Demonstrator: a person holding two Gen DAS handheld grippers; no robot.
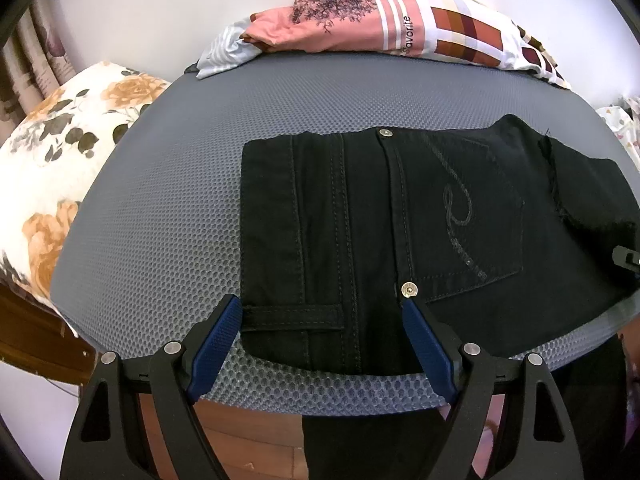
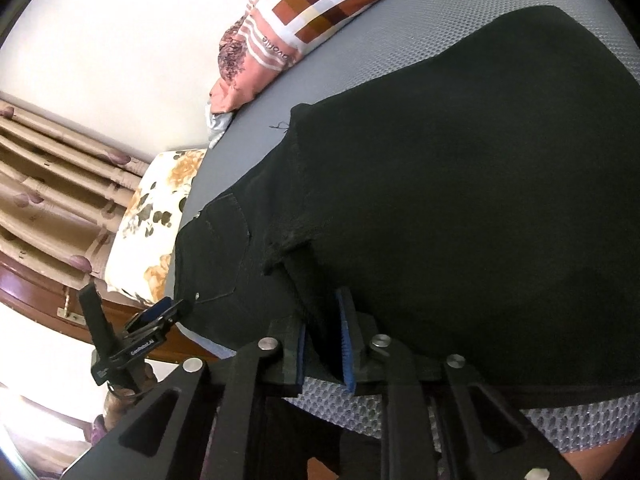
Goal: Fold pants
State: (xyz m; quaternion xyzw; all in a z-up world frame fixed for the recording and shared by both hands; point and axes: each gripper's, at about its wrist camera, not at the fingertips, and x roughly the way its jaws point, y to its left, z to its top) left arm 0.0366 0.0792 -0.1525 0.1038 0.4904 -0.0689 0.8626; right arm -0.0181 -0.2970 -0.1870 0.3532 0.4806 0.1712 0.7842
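Black pants (image 1: 400, 232) lie on the grey mesh table (image 1: 180, 200), waistband to the left, back pocket and rivets showing, a leg folded over at the right. My left gripper (image 1: 322, 304) is open, its blue fingers (image 1: 218, 340) straddling the waistband's near edge with the belt loop between them. In the right wrist view the pants (image 2: 460, 180) fill the frame. My right gripper (image 2: 324, 304) is shut on the frayed hem (image 2: 292, 246) of the folded leg at the near edge. The left gripper (image 2: 160, 312) shows there at the left.
A pile of pink, white and checked clothes (image 1: 380, 20) lies at the table's far edge. A floral cushion (image 1: 60, 168) sits left of the table. Curtains (image 2: 52, 184) and a wooden frame (image 2: 48, 296) are beyond. The table's near edge (image 1: 320, 392) is just below the grippers.
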